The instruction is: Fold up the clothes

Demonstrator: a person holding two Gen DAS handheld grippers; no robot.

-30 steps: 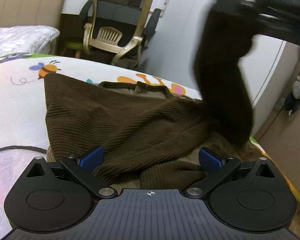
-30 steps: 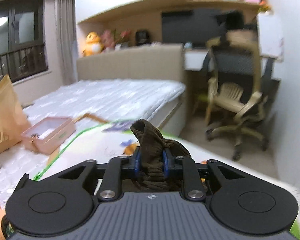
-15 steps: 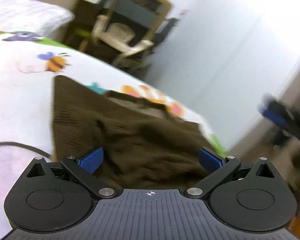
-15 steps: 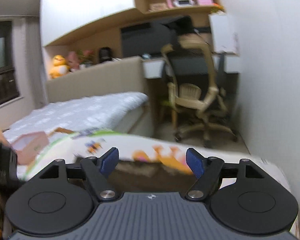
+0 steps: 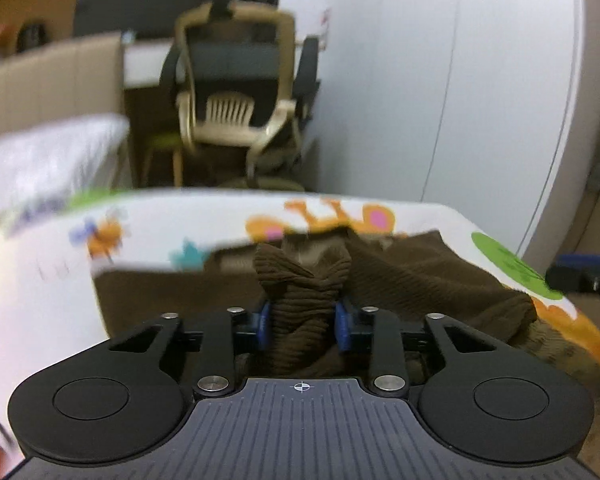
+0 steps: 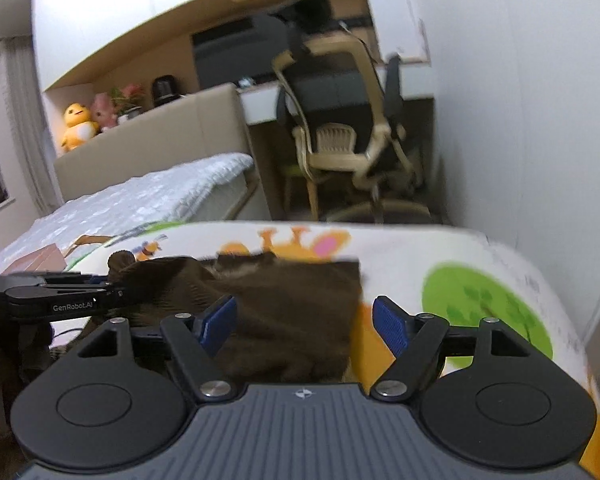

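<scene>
Where the left wrist view looks forward along its fingers, the left gripper (image 5: 302, 326) is seen clamped on a bunched fold of brown ribbed garment (image 5: 440, 280), with cloth rising in a crumpled peak between the two blue pads (image 5: 263, 325). The rest of the garment is spread flat beyond and to the right of that gripper on a white cartoon-printed mat (image 5: 148, 232), and an orange animal print lies just past the garment's far edge. An office chair (image 5: 236, 92) is seen well beyond the mat, beside a white wall (image 5: 440, 80). The right gripper (image 5: 584, 276) appears, blurred, at the right edge of the mat.

From the right wrist view, the right gripper (image 6: 305, 324) is shown with its blue pads (image 6: 392, 330) spread wide apart and nothing held between them. The garment (image 6: 292, 308) lies flat on the mat (image 6: 420, 256) just beyond this gripper, its right edge falling between the pads. To the left, the left gripper (image 6: 112, 280) is seen from the side, pinching a raised corner of the garment. A bed (image 6: 140, 196) with a beige headboard lies beyond the mat on the left, the office chair (image 6: 340, 120) straight beyond it.
</scene>
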